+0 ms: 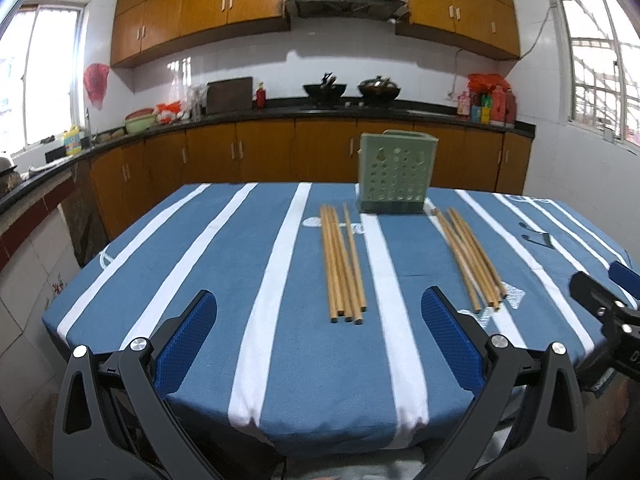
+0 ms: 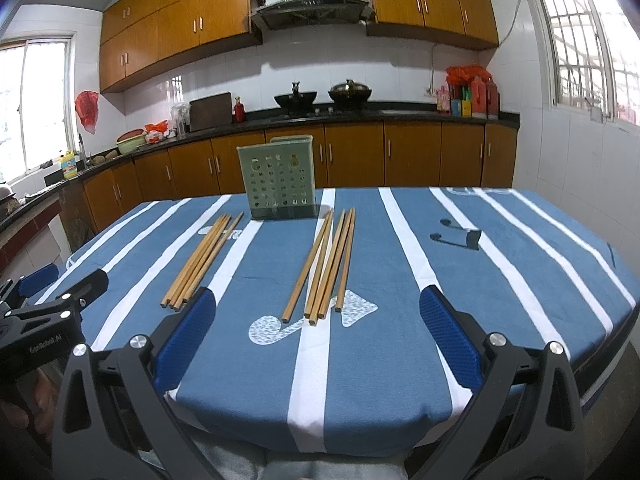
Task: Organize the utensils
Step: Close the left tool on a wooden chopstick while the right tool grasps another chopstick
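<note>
Two bundles of wooden chopsticks lie on a blue and white striped tablecloth. In the left wrist view the left bundle (image 1: 343, 266) lies ahead of my open, empty left gripper (image 1: 318, 322), and the right bundle (image 1: 471, 258) lies further right. A green perforated utensil holder (image 1: 394, 174) stands upright behind them. In the right wrist view the right bundle (image 2: 326, 268) lies ahead of my open, empty right gripper (image 2: 318, 322), the left bundle (image 2: 202, 260) is to its left, and the holder (image 2: 280, 178) stands behind.
The table (image 1: 200, 248) has its near edge under both grippers. The right gripper shows at the right edge of the left wrist view (image 1: 608, 304); the left gripper shows at the left edge of the right wrist view (image 2: 52, 304). Kitchen counters (image 1: 280, 112) run behind.
</note>
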`<state>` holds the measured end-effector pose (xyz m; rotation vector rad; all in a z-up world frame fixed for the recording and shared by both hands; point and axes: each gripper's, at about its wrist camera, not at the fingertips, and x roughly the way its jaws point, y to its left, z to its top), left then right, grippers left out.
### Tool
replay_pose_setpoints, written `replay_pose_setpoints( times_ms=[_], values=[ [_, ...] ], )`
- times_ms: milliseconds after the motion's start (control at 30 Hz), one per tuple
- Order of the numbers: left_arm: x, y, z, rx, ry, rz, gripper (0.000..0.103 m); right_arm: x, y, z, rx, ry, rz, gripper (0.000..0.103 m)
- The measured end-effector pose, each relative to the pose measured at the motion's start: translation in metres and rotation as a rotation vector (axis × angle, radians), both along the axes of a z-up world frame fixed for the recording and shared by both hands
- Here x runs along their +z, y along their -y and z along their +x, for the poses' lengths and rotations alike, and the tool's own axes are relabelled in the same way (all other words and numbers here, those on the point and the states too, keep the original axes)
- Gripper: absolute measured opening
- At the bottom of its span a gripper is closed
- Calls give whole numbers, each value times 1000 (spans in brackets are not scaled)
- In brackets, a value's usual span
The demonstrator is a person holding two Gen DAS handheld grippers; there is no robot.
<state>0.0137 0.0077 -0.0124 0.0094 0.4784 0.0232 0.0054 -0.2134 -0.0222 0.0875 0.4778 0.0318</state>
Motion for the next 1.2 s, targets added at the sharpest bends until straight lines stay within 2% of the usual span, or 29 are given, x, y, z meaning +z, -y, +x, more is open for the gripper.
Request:
replay_pose_setpoints(
  times_ms=[200, 300, 400, 500, 533, 600, 667, 733, 833, 933, 1033, 1100, 1200],
  values=[
    [-4, -24, 29, 39, -72, -17, 101, -13, 21, 40, -41, -116, 81, 99],
    [-6, -34, 48, 29, -111, -28, 101, -16, 27, 62, -56, -158, 83, 97],
    [-8, -41, 67, 34, -143, -16, 101, -24, 33, 92, -73, -224, 65, 82],
    [-10, -47, 85, 31, -177, -11, 101, -33, 36, 122, -88, -298, 55, 60],
    [-10, -49, 91, 25, -187, -14, 100, -36, 39, 131, -89, -317, 57, 56],
    [-11, -51, 102, 13, -204, -19, 90, -43, 41, 150, -94, -353, 67, 43],
    [-13, -52, 111, 1, -229, -23, 82, -48, 42, 162, -89, -378, 77, 34],
    [-17, -52, 119, -19, -253, -29, 72, -55, 40, 175, -75, -405, 94, 31],
    [-22, -50, 127, -45, -279, -33, 65, -60, 37, 185, -63, -426, 89, 30],
    [-26, -47, 134, -71, -306, -45, 61, -67, 33, 191, -48, -455, 78, 25],
    [-31, -44, 141, -103, -336, -71, 56, -69, 30, 191, -54, -434, 34, 17],
    [-34, -39, 144, -126, -355, -82, 53, -69, 36, 192, -75, -434, 36, 8],
    [-39, -33, 149, -147, -379, -79, 45, -69, 42, 192, -84, -433, 48, 8]
  ],
)
